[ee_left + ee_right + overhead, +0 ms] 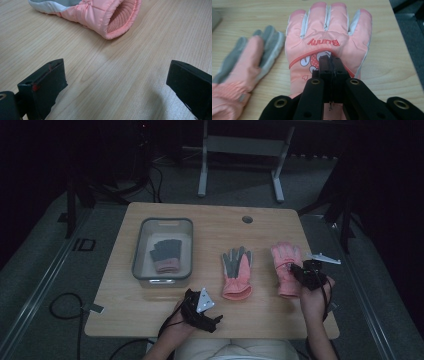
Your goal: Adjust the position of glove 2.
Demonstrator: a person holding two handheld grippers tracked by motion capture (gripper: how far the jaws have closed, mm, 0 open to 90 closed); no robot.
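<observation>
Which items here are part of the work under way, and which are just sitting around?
In the job:
right gripper, shut over the back of the right pink glove
left pink glove, palm up
grey bin holding a dark glove
left gripper, open

Lying about:
table's round hole
white frame on the floor

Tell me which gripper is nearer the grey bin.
Left. The left gripper sits just off the grey bin's near corner; the right gripper is across the table, over a pink glove.

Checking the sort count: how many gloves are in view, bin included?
3. One grey glove lies in the bin; a pink glove palm-up at table centre; a pink glove back-up under the shut right gripper. More could be hidden beneath the binned one.
</observation>
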